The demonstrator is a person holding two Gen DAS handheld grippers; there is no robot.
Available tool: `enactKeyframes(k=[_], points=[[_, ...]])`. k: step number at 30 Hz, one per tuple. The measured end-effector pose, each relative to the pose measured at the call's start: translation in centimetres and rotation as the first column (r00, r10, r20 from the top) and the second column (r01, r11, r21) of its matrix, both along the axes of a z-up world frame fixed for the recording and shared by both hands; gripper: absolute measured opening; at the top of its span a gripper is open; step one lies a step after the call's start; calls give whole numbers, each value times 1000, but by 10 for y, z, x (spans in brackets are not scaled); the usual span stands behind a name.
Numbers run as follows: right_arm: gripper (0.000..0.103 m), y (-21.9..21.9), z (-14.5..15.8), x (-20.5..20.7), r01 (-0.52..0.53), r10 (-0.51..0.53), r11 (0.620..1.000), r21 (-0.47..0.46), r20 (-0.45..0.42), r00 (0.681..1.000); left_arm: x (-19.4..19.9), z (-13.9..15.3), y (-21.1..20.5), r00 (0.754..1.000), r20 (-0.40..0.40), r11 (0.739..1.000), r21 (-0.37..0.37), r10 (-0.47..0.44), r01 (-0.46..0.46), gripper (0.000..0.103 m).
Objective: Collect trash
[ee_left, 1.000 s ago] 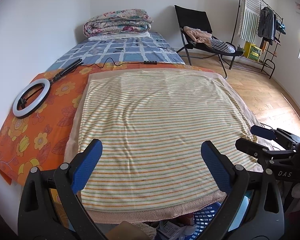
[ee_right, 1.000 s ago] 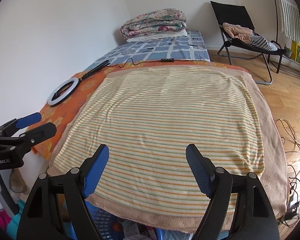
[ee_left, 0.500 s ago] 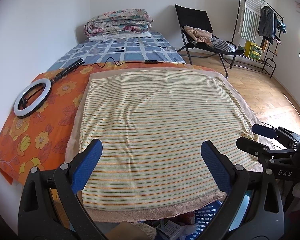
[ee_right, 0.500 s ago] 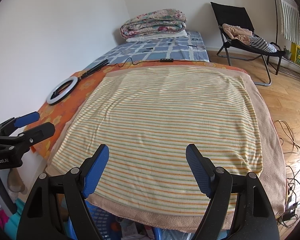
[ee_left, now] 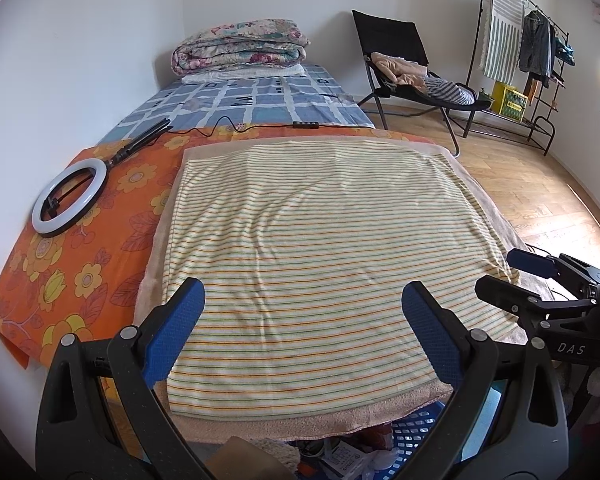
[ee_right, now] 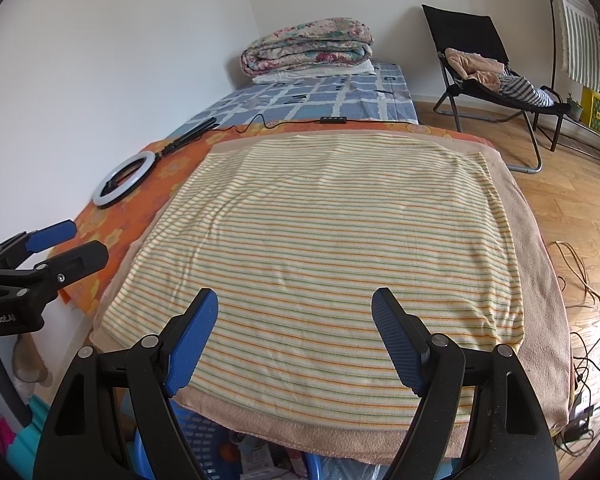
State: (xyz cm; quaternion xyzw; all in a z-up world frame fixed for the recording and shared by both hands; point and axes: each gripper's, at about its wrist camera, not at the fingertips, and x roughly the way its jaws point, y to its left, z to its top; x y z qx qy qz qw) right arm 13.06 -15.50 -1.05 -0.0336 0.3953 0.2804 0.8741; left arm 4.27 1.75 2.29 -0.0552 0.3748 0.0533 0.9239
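Note:
A striped yellow towel (ee_left: 320, 240) (ee_right: 320, 240) lies flat over a beige towel on the bed, and I see no loose litter on it. My left gripper (ee_left: 302, 312) hovers open above its near edge, nothing between the blue pads. My right gripper (ee_right: 296, 312) is likewise open and empty, and it also shows at the right edge of the left wrist view (ee_left: 532, 276). Below the bed's near edge sits a blue plastic basket (ee_left: 414, 432) (ee_right: 204, 436) holding crumpled packets and papers (ee_left: 342, 456), mostly hidden by the towels and my fingers.
A ring light (ee_left: 70, 196) with its cable lies on the orange flowered sheet (ee_left: 80, 264) by the left wall. A folded quilt (ee_left: 240, 46) sits at the bed's far end. A black chair (ee_left: 404, 64) with clothes, a clothes rack (ee_left: 536, 52) and floor cables (ee_right: 580, 280) are to the right.

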Motion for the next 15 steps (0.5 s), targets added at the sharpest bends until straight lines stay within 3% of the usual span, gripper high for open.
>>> enactKeyframes(k=[15], points=[[79,-1,0,1,0,0,1000,-1,-2,1000,-1,-2,12,1000,-9,1000,-2,9,-9,101]])
